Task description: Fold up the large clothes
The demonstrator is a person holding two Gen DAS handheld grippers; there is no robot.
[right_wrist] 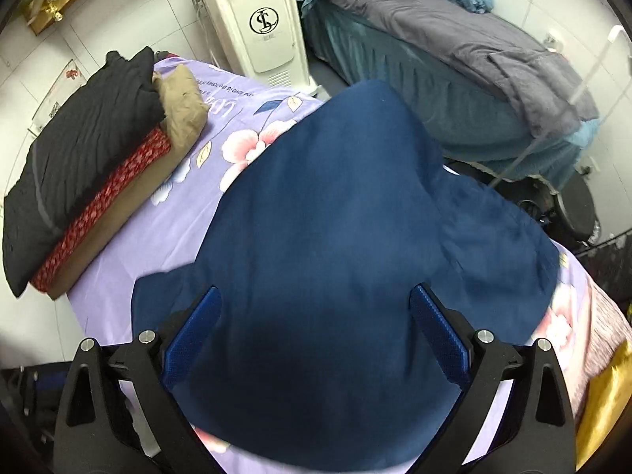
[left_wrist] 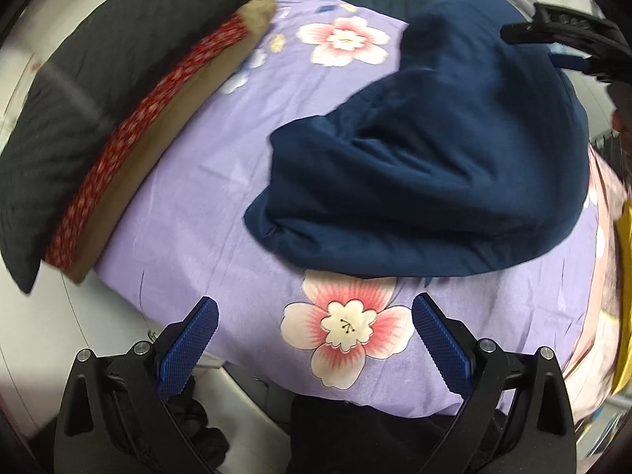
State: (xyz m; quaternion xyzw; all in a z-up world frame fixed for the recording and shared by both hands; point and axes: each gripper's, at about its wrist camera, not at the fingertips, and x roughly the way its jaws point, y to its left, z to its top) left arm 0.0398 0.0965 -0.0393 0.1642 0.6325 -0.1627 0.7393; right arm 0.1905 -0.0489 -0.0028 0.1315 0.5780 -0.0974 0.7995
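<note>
A navy blue garment [left_wrist: 426, 166] lies bunched and partly folded on a purple floral sheet [left_wrist: 205, 197]. My left gripper [left_wrist: 314, 328] is open and empty, hovering above the sheet's near edge, short of the garment. My right gripper [right_wrist: 314, 324] is open right above the same navy garment [right_wrist: 335, 217], its fingers apart with the cloth spread below them; I cannot tell if they touch it. The right gripper also shows in the left wrist view [left_wrist: 568, 43] at the upper right, beyond the garment.
A stack of folded clothes, black on red patterned on tan [right_wrist: 91, 181], lies along the left side of the sheet. A white machine [right_wrist: 256, 27] and a teal bed with a grey cover [right_wrist: 454, 47] stand behind. A yellow cloth [right_wrist: 608, 395] is at the right edge.
</note>
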